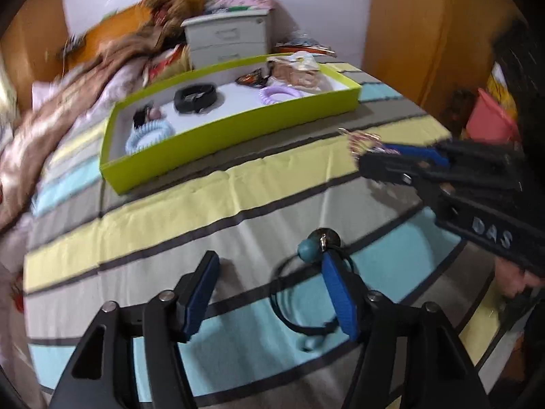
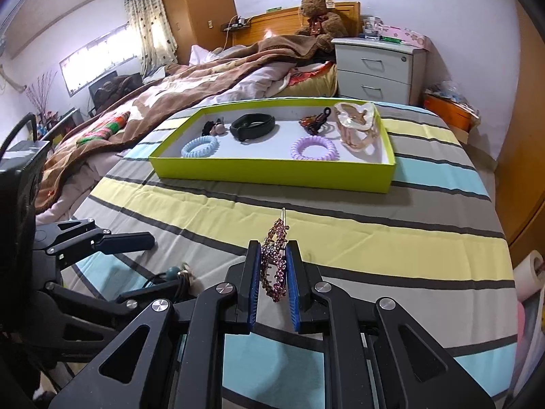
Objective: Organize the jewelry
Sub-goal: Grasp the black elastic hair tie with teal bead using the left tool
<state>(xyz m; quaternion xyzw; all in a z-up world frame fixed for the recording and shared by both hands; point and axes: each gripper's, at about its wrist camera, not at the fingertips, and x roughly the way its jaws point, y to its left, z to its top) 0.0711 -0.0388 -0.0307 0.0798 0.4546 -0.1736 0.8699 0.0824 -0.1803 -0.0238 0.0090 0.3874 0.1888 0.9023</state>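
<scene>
Right gripper (image 2: 272,272) clamped on a purple rhinestone hair clip (image 2: 274,262), pads on both sides of it, clip upright with its gold pin tip sticking out past the fingertips. From the left wrist view the same gripper (image 1: 366,160) comes in from the right edge, above the yellow stripe of the bedsheet (image 1: 170,218), clip (image 1: 362,141) poking out front.

Left gripper (image 1: 269,293) fingers wide apart, nothing between them. Its right finger (image 1: 337,296) sits over a black cord necklace (image 1: 289,306) lying on the sheet; teal bead (image 1: 305,247) and a metal pendant just past the fingertip. Cannot tell if the finger touches the cord. In the right wrist view the left gripper (image 2: 136,266) is at lower left, bead (image 2: 172,272) beside its lower finger.

Lime-green tray (image 2: 272,173) sits further up the bed, well apart from both grippers. Contents, left to right:
- blue spiral hair tie (image 2: 199,146), front left
- black-and-pink hair bobble (image 2: 214,126) behind it
- black wristband (image 2: 252,126)
- dark tortoiseshell claw clip (image 2: 315,121)
- purple spiral hair tie (image 2: 315,148), front
- pale pink scrunchie pile (image 2: 357,126), right end

Brown blanket (image 2: 153,102) bunched left of the tray, white nightstand (image 2: 378,68) behind it, teddy bear (image 2: 320,13) at the headboard.
</scene>
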